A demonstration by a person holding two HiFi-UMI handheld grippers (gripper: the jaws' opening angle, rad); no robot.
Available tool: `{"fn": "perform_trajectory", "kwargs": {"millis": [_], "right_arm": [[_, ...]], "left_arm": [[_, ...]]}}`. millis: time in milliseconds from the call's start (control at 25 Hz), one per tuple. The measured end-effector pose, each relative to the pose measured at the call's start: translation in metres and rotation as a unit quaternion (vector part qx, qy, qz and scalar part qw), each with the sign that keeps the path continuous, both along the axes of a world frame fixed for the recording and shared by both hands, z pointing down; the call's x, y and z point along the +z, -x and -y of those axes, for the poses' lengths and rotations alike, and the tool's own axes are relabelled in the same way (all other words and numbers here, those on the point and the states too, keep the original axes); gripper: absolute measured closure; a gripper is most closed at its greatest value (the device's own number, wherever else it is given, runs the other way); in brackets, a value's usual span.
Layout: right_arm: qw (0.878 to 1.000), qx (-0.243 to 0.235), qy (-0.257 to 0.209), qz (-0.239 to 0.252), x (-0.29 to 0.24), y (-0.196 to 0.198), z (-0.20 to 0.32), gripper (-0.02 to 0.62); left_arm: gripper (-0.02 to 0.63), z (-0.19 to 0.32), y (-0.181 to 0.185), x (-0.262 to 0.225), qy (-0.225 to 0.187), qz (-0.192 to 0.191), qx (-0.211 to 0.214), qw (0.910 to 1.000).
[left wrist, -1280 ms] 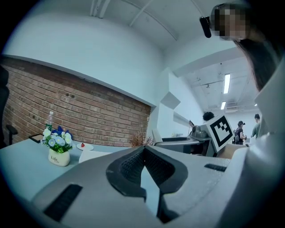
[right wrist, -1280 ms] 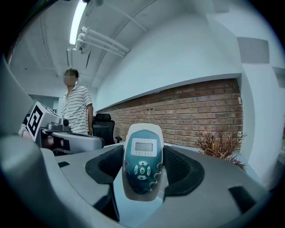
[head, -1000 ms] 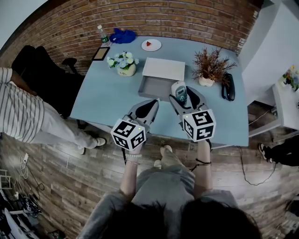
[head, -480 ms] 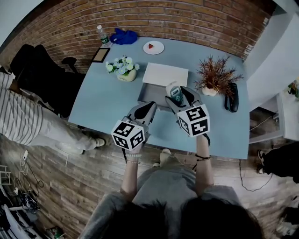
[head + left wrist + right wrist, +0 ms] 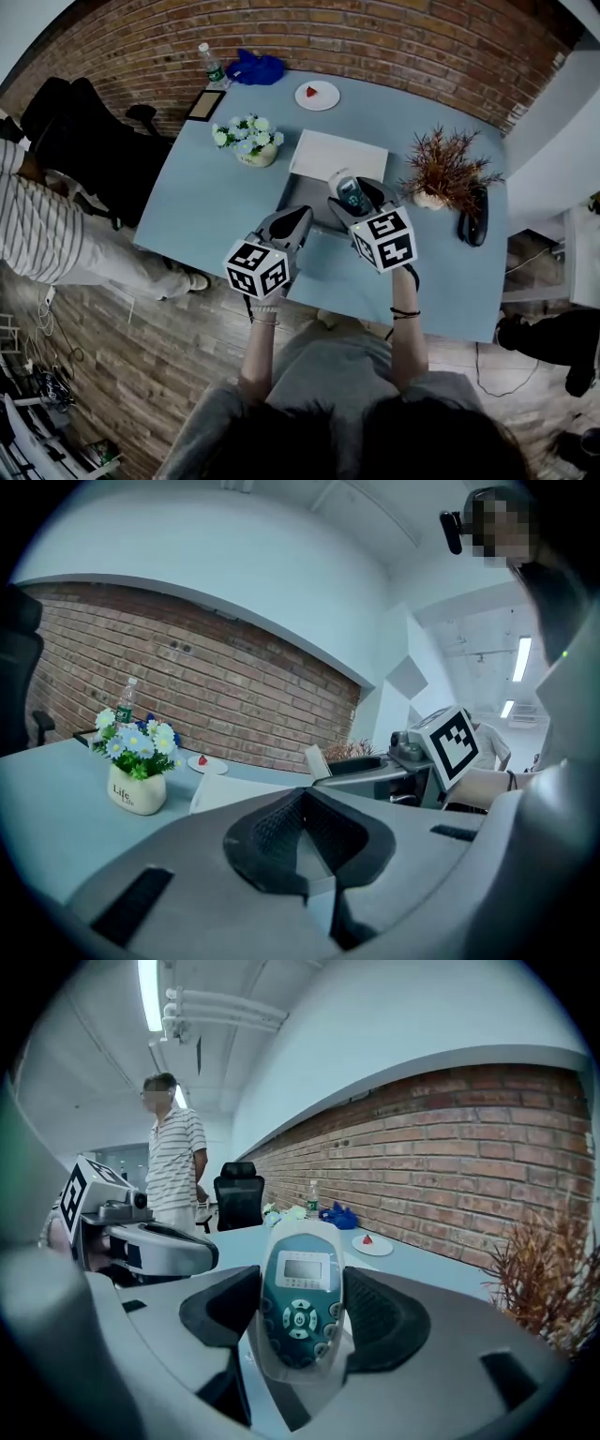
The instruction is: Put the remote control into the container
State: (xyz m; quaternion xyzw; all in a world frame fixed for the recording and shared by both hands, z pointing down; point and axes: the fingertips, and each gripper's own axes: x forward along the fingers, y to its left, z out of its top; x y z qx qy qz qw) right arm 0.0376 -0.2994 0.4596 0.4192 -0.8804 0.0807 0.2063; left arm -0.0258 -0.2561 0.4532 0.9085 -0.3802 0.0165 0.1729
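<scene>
My right gripper (image 5: 352, 200) is shut on a white remote control (image 5: 348, 192) with a teal face, a small screen and buttons. The right gripper view shows the remote control (image 5: 298, 1283) standing between the dark pads (image 5: 380, 1321). It is held above the table near the right end of the grey open container (image 5: 302, 190), whose white lid (image 5: 337, 155) lies just behind. My left gripper (image 5: 300, 217) is shut on nothing and hovers at the container's near edge, partly covering it.
On the blue table (image 5: 216, 202) are a flower pot (image 5: 248, 141), a dried plant (image 5: 448, 178), a black handset (image 5: 473, 225), a plate (image 5: 317, 95), a bottle (image 5: 211, 67), a blue cloth (image 5: 255, 67) and a frame (image 5: 205, 105). A person in a striped shirt (image 5: 28, 225) and a black chair (image 5: 84, 131) are at the left.
My right gripper has carried the remote control forward and to the left, away from the dried plant and toward the container. The left gripper has hardly moved.
</scene>
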Motion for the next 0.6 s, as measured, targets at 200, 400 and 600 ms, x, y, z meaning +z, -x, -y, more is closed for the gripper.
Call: {"fn": "perform_trajectory", "kwargs": {"millis": [200,400,600], "right_arm": [[0.999,-0.011,0.030,-0.004,0.018,0.010,0.009,0.316],[0.998,-0.022,0.064,-0.018,0.041,0.019,0.015,0.316],[0.994,-0.039,0.090,-0.037,0.060,0.029,0.022,0.316]], "left_arm": [[0.603,0.005,0.003,0.013,0.021,0.004,0.002,0.9998],[0.603,0.007,0.008,0.030,0.048,0.011,0.005,0.9988],[0.603,0.015,0.015,0.042,0.064,0.021,0.007,0.9977]]}}
